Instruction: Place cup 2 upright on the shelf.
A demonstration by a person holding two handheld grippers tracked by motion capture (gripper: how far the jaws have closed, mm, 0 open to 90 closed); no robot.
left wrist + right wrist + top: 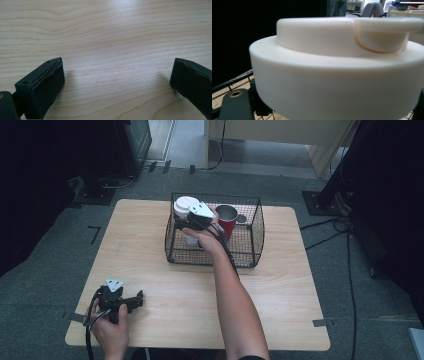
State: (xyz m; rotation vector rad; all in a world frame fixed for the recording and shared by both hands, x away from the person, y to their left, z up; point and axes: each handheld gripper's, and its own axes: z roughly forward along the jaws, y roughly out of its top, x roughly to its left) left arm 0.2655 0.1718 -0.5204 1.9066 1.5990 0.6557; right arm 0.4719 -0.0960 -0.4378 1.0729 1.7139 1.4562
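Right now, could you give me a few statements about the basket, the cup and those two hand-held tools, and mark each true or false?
1. The right gripper holds a white lid over the wire basket. True.
2. A red cup stands inside the basket. True.
3. The left gripper grips a spoon. False: its jaws stand open over the bare wooden table, nothing between them.
4. The red cup lies tipped over outside the basket. False: it stands upright inside.
5. The basket is solid plastic. False: it is black wire mesh.

Matt white plastic lid (pixel 337 67), smooth; black wire basket (pixel 252 227); pale wood-grain table (pixel 150 245), probably laminate.
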